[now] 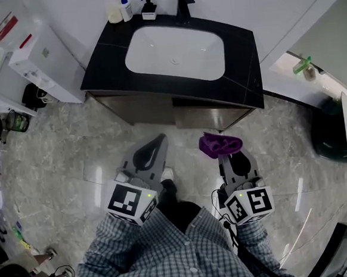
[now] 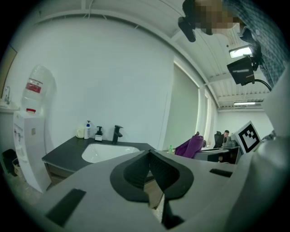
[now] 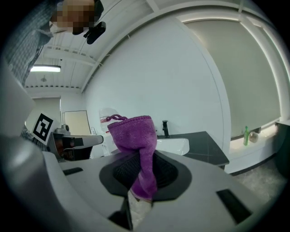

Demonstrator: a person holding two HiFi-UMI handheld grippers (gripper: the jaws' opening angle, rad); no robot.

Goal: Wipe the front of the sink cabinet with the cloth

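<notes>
A purple cloth (image 1: 220, 144) (image 3: 134, 140) is pinched in my right gripper (image 1: 228, 154) (image 3: 138, 174), bunched up above the jaws. My left gripper (image 1: 153, 149) (image 2: 149, 170) is shut and holds nothing. Both hang over the floor, a short way in front of the sink cabinet (image 1: 153, 108), whose brown front shows under the black countertop (image 1: 108, 56) with its white basin (image 1: 174, 51). In the left gripper view the countertop (image 2: 63, 152) and basin lie ahead, and the cloth (image 2: 192, 146) shows at the right.
A black tap (image 1: 183, 5), a black soap dispenser (image 1: 148, 8) and a white pump bottle (image 1: 125, 6) stand at the back of the counter. A white water dispenser (image 1: 38, 53) stands left of the cabinet. A dark bin (image 1: 329, 134) sits at the right. Marble floor (image 1: 74, 172) lies below.
</notes>
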